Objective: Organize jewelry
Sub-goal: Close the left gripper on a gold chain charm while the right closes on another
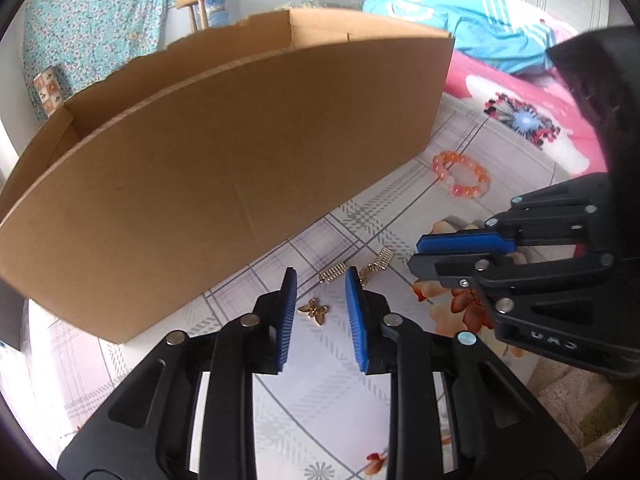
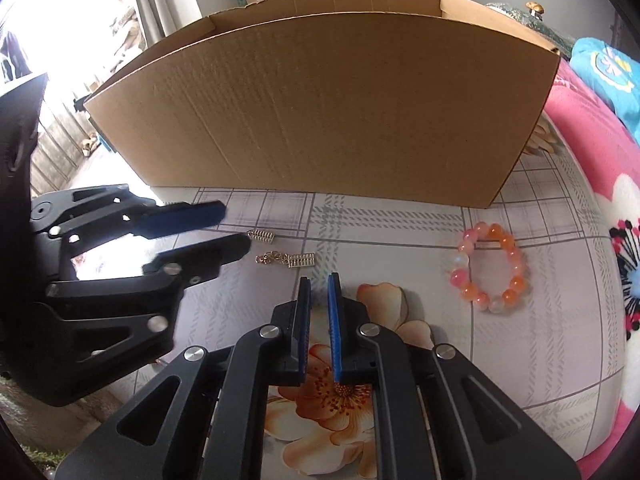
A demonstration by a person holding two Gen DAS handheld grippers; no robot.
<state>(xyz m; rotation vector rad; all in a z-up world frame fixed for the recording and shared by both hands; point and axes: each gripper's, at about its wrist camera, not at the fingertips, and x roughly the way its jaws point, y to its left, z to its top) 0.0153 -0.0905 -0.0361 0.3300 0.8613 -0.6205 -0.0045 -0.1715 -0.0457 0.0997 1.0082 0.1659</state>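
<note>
The left gripper (image 1: 321,276) hangs just over the cloth (image 1: 328,380), its blue pads (image 1: 287,308) set a little apart with nothing pinched between them. A gold butterfly charm (image 1: 314,311) lies flat on the cloth in the gap between those pads, touching neither as far as I can see. Just past the tips lie two small gold comb-like pieces, one (image 1: 333,272) between the tips and one (image 1: 382,259) beyond the right-hand pad, the second joined to a short bit of chain (image 1: 365,274) that runs behind that pad.

The right gripper (image 2: 319,280) comes in from the side, its fingers (image 2: 334,320) drawn nearly together with only a thin slit left and nothing caught in it. Its tips sit over plain cloth beside a printed orange flower (image 2: 332,380), near the chained comb piece but not touching it.

Further out to the right, well apart from both grippers, a bracelet (image 2: 491,267) of orange, pink and pale beads rests flat on the cloth.

Behind all of this stands an open cardboard box (image 1: 224,168), its near wall upright and close to the gold pieces; what is inside it is hidden. Beyond the box, a pink flowered blanket (image 1: 532,112) and a blue garment (image 1: 460,28) lie heaped.
</note>
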